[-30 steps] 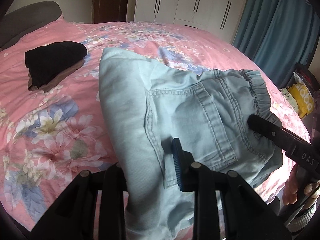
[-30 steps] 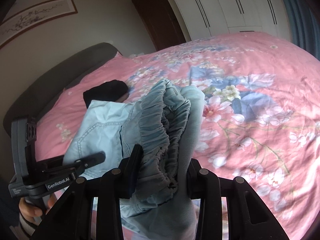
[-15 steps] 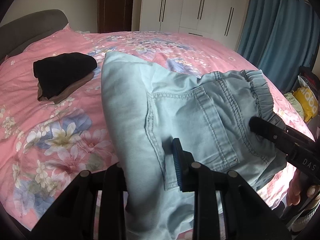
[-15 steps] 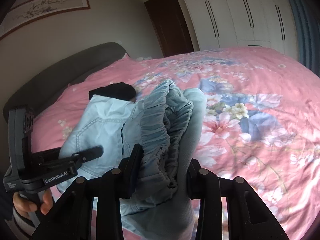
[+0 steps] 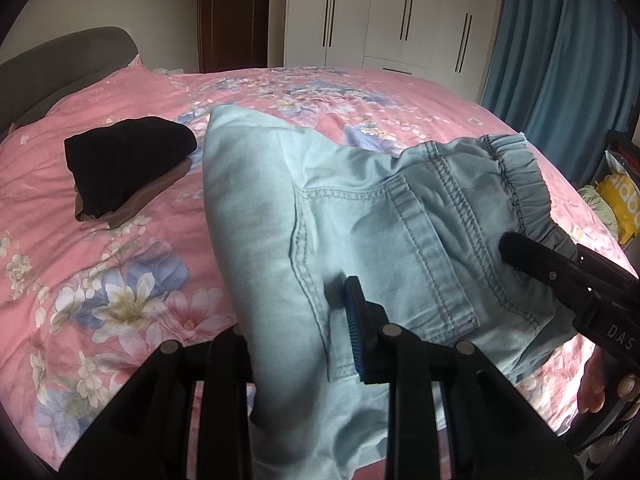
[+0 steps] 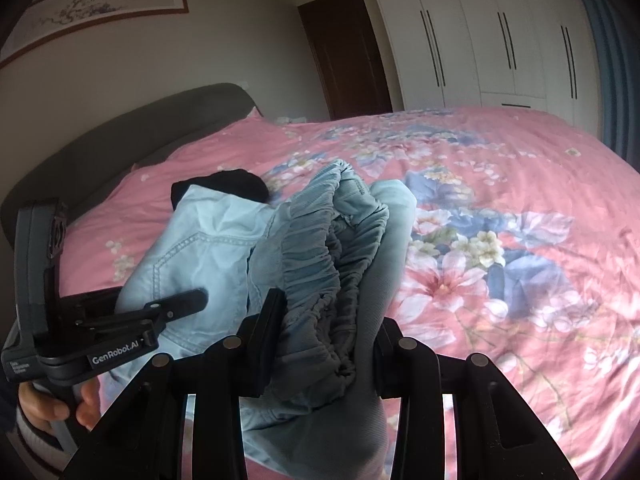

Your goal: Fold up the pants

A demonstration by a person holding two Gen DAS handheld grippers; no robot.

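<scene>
Over the pink floral bedspread (image 5: 100, 280), a folded black garment (image 5: 124, 164) lies at far left. Next, the left gripper (image 5: 296, 328) is clamped on the doubled leg fabric of the light-blue denim pants (image 5: 360, 216), held up off the bed. Further right, the right gripper (image 6: 324, 336) pinches the bunched elastic waistband (image 6: 320, 256), jaws partly closed around it.
</scene>
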